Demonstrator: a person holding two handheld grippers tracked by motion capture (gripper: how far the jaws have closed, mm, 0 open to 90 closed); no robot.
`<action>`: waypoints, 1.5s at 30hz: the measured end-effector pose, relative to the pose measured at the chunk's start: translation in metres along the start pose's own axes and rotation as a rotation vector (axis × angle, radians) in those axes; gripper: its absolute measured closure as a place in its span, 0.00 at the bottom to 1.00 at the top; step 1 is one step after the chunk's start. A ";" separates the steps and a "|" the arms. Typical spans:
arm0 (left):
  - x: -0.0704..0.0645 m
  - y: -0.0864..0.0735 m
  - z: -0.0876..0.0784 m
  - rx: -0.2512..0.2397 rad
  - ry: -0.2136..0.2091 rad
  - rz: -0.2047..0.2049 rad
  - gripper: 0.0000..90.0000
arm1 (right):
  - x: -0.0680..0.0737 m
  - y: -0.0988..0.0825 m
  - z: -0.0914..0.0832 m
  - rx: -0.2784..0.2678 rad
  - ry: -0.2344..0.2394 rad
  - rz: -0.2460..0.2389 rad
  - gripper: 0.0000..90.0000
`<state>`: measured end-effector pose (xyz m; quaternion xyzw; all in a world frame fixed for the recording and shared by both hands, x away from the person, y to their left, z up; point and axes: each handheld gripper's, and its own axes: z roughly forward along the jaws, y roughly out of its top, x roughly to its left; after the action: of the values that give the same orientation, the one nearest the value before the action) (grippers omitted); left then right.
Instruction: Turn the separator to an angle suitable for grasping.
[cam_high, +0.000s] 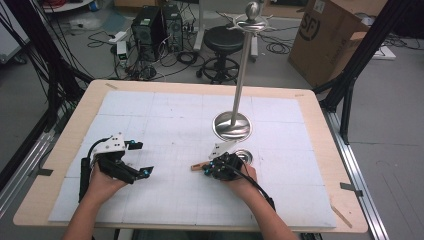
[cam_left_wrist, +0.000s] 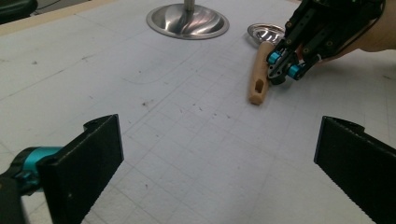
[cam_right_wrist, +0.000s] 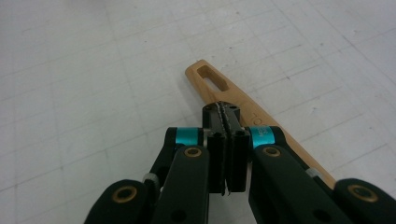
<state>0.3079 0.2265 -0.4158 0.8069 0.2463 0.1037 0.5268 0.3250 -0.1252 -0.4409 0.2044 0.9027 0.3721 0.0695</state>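
The ladle (cam_left_wrist: 260, 72) lies flat on the white mat (cam_high: 165, 125) of the desk (cam_high: 325, 130), near the middle, its wooden handle pointing toward my left side and its steel bowl (cam_left_wrist: 265, 33) just in front of the base (cam_high: 232, 125) of the hanging stand (cam_high: 242, 65). In my right gripper view the slotted end of the handle (cam_right_wrist: 212, 79) sticks out past my jaws. My right gripper (cam_high: 208, 170) sits right over the handle with its jaws pressed together; the pads meet face to face, and I see no wood between them, so I judge that the jaws rest above or against the handle rather than clamping it. Whether the tips touch the wood I cannot tell. My left gripper (cam_high: 140, 158) waits well apart on the left of the mat, jaws spread wide with nothing between them, looking across at the ladle.

I take this to be the approach to the pick-up: the ladle is not lifted, and the hooks at the top of the stand (cam_high: 253, 20) are bare. The next move, as I read it, calls for spreading my right jaws, setting them down on either side of the narrow handle and closing across its width. I would grip away from the slot, since that hole is likely what goes over a hook. The handle lies low on the mat, so the tips must come down close to the surface. The bowl end is heavy and may tip the ladle as it lifts.
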 end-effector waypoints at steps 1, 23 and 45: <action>0.000 0.000 0.000 -0.001 -0.002 -0.001 0.02 | -0.001 0.001 0.002 0.003 -0.007 0.008 0.99; 0.000 0.000 0.001 0.003 -0.007 -0.002 0.02 | -0.015 0.013 0.002 0.005 -0.066 0.055 0.99; -0.002 0.000 0.000 -0.008 -0.011 0.004 0.02 | -0.026 -0.027 -0.095 -0.216 -0.089 0.123 0.92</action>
<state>0.3063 0.2257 -0.4154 0.8058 0.2413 0.1014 0.5312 0.3139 -0.2145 -0.3926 0.2669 0.8392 0.4612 0.1083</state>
